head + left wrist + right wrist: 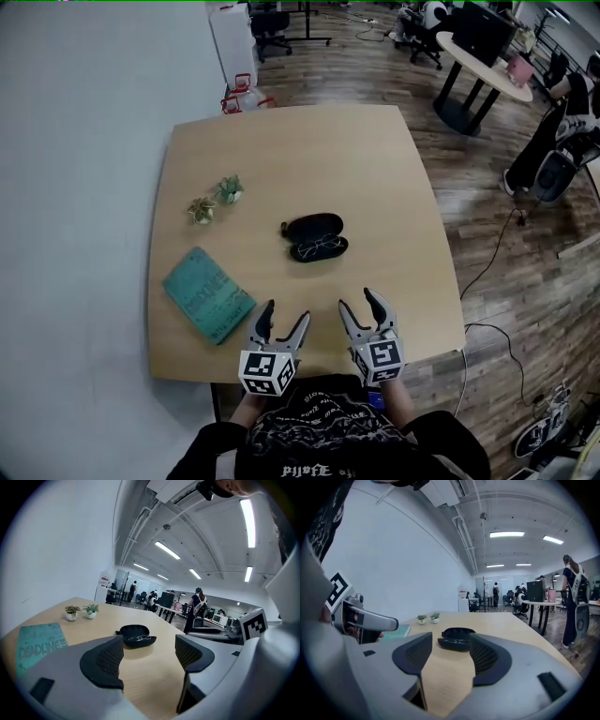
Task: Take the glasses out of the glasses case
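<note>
A black glasses case [315,236] lies open in the middle of the wooden table [375,169], lid flipped back. Thin-framed glasses [319,247] rest in its near half. The case [136,635] shows ahead of the left jaws, and the same case [456,638] sits between the right jaws' tips in the right gripper view. My left gripper [280,322] and right gripper [359,305] hover over the table's near edge, both open and empty, well short of the case.
A teal book [207,293] lies left of the grippers. Two small potted plants [216,199] stand at the left, beyond the book. A round table [481,58], office chairs and people stand further back on the wooden floor.
</note>
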